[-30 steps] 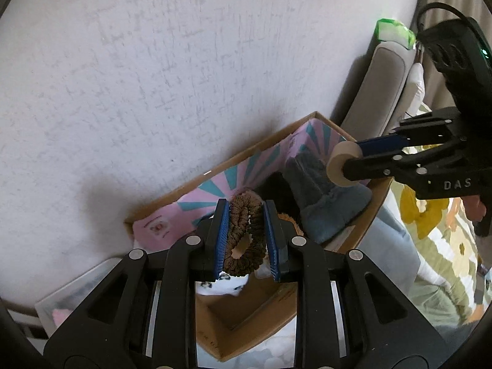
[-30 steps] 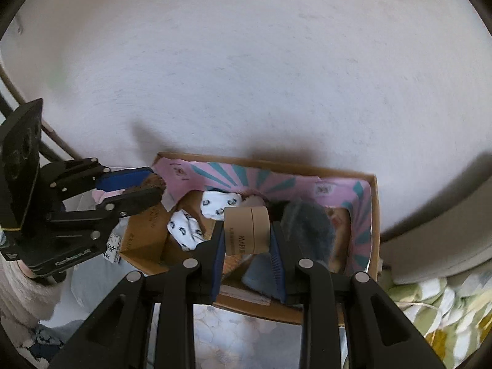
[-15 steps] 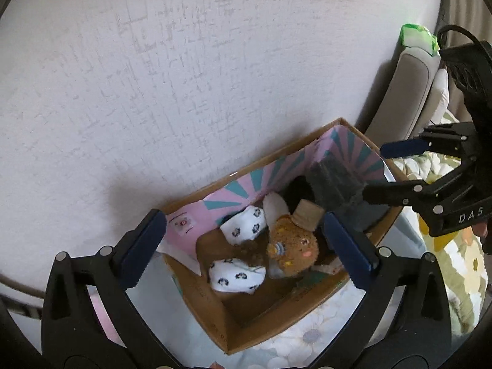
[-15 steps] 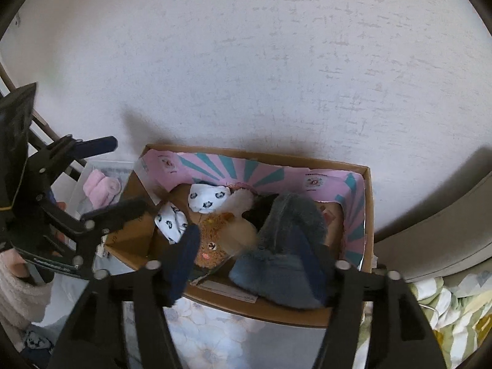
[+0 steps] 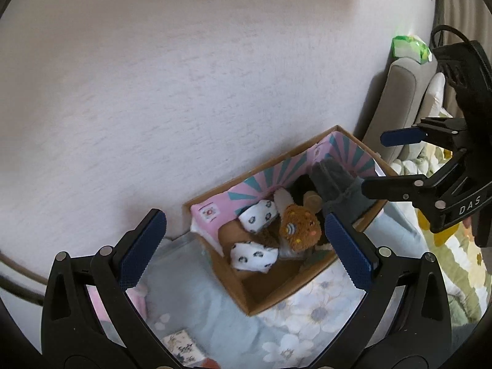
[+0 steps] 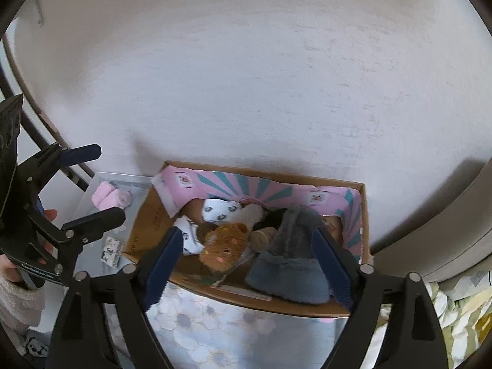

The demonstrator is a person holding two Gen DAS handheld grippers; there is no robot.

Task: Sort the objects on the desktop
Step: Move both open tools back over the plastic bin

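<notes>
Landmark: the cardboard box, lined with pink and teal paper, stands against the white wall on a floral cloth.
Your left claw: spread wide, gripping nothing; you hold it above the box, one blue pad off the box's left side, the other over its front right edge.
Your right claw: also spread wide and empty, above the front of the box; in the left view it shows beyond the box's right end.
Brown plush toy: lies in the middle of the box.
White patterned socks: two rolls in the left part of the box, just beside the toy.
Tape roll: inside the box, tucked between the toy and the grey hat.
Grey hat: fills the right part of the box, leaning over its front wall.
Pink socks: outside the box, to its left, in a clear tray.
Small patterned packet: also left of the box, near its front corner.
</notes>
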